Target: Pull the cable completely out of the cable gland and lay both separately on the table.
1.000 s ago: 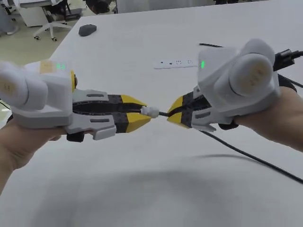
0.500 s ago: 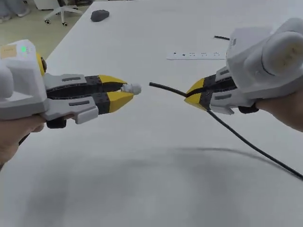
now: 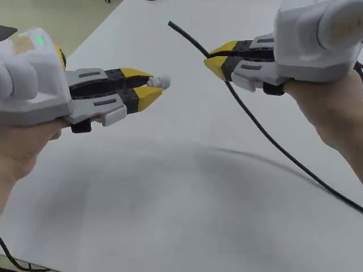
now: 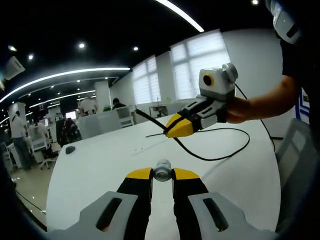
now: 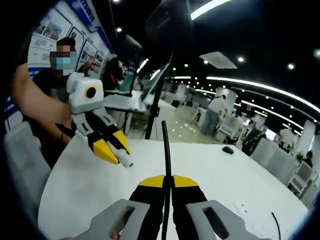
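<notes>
Separation done. One second ago, cable gland (image 3: 159, 83) and cable (image 3: 255, 122) joined between the two sets of tips; half a second ago, parted by a small gap; now well apart, with nothing threaded through the cable gland.

Left tool (image 3: 148, 89) at 9 o'clock in the head view, clamped on the white cable gland, its end poking out beyond the yellow tips toward 3 o'clock. Same grip in the left gripper view: cable gland (image 4: 162, 170) pinched between both jaws.

Right tool (image 3: 212, 59) at 1 o'clock, closed on the black cable a little back from its free end. Free end sticking out toward 11 o'clock past the tips; the rest trailing down toward 4 o'clock and out of the head view. In the right gripper view, cable (image 5: 165, 145) rising straight to 12 o'clock from between the shut jaws, left tool (image 5: 117, 152) off at 10 o'clock.

Cable gland and gripped end of the cable both held in the air above the white desk (image 3: 181, 198). Pulling step judged finished; laying-down step not yet begun. Next, probably: lower each hand, set the two pieces on the desk well apart, then release. Care needed with the cable gland: small and round, likely to roll once let go.
</notes>
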